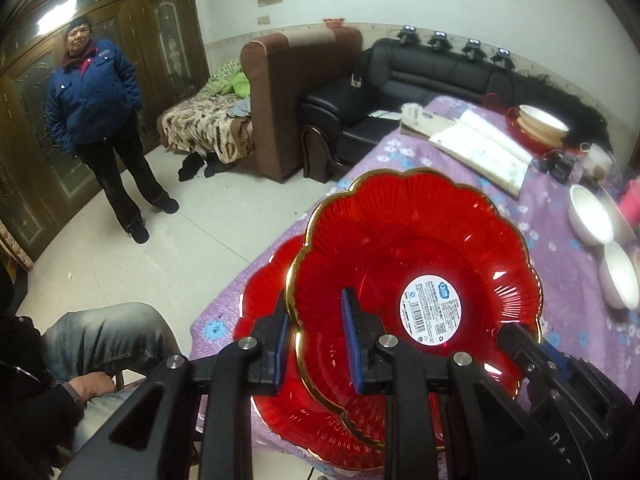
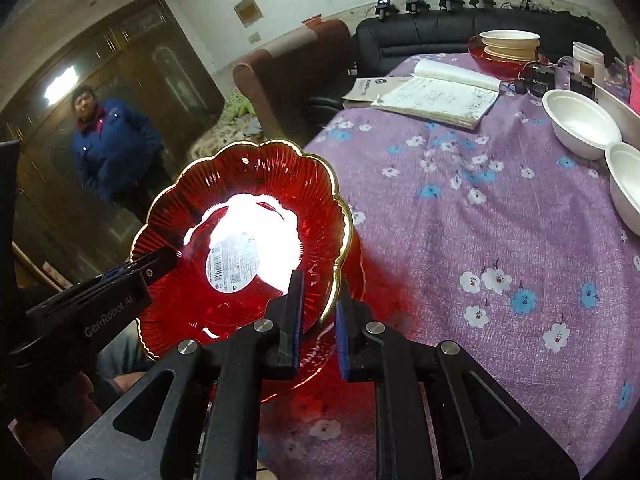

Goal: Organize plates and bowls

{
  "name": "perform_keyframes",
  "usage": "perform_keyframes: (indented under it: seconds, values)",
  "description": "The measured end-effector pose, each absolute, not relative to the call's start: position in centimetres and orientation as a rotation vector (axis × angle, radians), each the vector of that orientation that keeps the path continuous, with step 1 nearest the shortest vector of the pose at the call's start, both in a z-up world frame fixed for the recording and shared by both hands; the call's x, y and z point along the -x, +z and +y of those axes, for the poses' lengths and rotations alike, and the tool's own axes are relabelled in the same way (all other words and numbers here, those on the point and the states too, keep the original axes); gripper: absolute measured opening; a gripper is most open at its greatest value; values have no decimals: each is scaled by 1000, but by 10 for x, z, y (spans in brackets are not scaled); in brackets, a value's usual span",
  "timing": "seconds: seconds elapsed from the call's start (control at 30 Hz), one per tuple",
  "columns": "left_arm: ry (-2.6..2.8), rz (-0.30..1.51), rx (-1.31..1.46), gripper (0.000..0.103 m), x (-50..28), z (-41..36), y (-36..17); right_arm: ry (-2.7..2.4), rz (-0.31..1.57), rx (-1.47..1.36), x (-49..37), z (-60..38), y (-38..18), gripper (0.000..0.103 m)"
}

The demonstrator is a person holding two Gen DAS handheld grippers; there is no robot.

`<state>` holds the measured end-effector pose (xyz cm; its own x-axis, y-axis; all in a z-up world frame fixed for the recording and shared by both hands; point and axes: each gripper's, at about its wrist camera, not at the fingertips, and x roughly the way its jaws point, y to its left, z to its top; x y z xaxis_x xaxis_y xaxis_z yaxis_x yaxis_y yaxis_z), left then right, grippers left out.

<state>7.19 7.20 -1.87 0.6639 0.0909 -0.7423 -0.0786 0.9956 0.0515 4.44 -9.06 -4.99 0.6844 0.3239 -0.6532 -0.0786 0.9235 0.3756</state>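
A red flower-shaped plate with a gold rim (image 1: pixel 400 248) and a round white label hangs tilted above the table corner. My left gripper (image 1: pixel 318 320) is shut on its near-left rim. My right gripper (image 1: pixel 516 332) clamps the opposite edge. In the right wrist view the same red plate (image 2: pixel 248 208) glares at its centre. There my right gripper (image 2: pixel 320 308) is shut on its gold rim, and my left gripper (image 2: pixel 168 258) bites the far side. A second red plate (image 1: pixel 260 304) (image 2: pixel 316 364) lies on the cloth just beneath.
Two white bowls (image 2: pixel 580 124) (image 2: pixel 628 184) sit at the right on the purple floral tablecloth (image 2: pixel 480 240). Bowls stacked on a red dish (image 2: pixel 508 44) and an open book (image 2: pixel 440 96) lie farther back. A person (image 1: pixel 92 120) stands left; a seated person's knee (image 1: pixel 104 340) is near.
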Motion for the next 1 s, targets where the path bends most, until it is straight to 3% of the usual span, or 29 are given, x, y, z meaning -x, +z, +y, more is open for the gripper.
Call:
perform_keyframes:
  seconds: [0.4, 0.57, 0.63, 1.0]
  values:
    - [69, 910, 12, 25, -73, 91, -41, 192, 830, -260, -52, -76, -63, 13]
    - [131, 885, -50, 24, -74, 92, -42, 136, 756, -114, -49, -61, -59, 14]
    - [146, 881, -47, 24, -73, 97, -41, 129, 760, -30, -52, -50, -61, 20]
    - [88, 850, -14, 24, -65, 90, -25, 92, 721, -162, -51, -117, -41, 20]
